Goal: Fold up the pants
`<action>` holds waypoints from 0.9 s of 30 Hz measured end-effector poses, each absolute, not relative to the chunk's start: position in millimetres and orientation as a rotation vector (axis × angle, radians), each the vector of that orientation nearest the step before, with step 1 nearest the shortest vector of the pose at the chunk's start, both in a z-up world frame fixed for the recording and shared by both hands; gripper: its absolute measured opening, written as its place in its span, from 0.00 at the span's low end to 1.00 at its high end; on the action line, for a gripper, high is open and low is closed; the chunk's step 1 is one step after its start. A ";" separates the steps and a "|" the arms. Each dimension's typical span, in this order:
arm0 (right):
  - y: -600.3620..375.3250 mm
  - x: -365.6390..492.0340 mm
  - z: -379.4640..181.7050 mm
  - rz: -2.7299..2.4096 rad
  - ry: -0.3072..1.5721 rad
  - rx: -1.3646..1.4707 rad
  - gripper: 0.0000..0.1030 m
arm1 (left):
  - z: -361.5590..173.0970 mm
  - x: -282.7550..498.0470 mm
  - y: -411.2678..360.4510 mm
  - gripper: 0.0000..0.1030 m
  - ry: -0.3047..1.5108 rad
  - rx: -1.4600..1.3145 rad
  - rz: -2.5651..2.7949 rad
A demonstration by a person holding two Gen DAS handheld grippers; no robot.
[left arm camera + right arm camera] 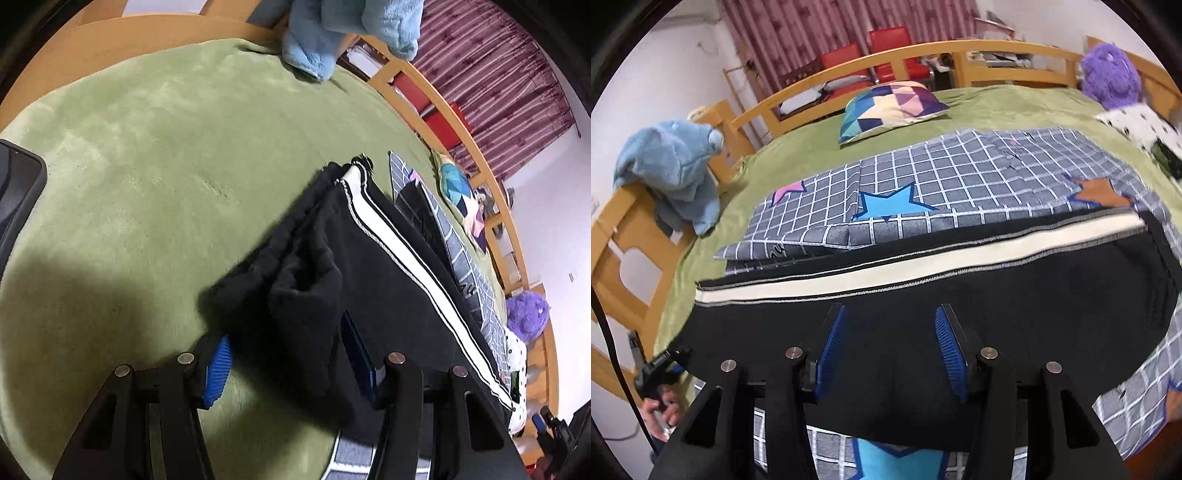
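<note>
Black pants (388, 277) with a white side stripe lie lengthwise over a grey grid quilt on the bed. In the left wrist view, my left gripper (286, 339) is shut on a thick bunch of the pants' end. That fabric is raised off the blanket, fills the gap between the blue pads (216, 369) and drapes over the right finger. In the right wrist view the pants (997, 295) spread flat and wide under my right gripper (890, 314). Its jaws stand apart, with both ribbed pads bare and smooth fabric below them. My left gripper (663, 363) and a hand (661, 410) show at the pants' left end.
A green blanket (147, 184) covers the bed under the star-patterned grid quilt (960, 173). A colourful pillow (890, 107), a purple plush (1112, 74) and a blue plush (672, 162) sit along the wooden rail (923, 51). A dark flat object (18, 184) lies at the left edge.
</note>
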State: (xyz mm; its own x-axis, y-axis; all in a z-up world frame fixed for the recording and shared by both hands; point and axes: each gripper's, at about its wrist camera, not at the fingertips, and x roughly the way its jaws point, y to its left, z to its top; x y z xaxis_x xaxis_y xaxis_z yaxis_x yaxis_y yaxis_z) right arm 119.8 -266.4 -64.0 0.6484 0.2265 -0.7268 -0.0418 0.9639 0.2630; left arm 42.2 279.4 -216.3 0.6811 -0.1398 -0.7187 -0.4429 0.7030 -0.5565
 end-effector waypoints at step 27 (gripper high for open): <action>-363.6 102.9 -124.5 0.107 0.768 0.312 0.37 | 25.4 94.2 -50.1 0.11 0.732 0.059 -0.051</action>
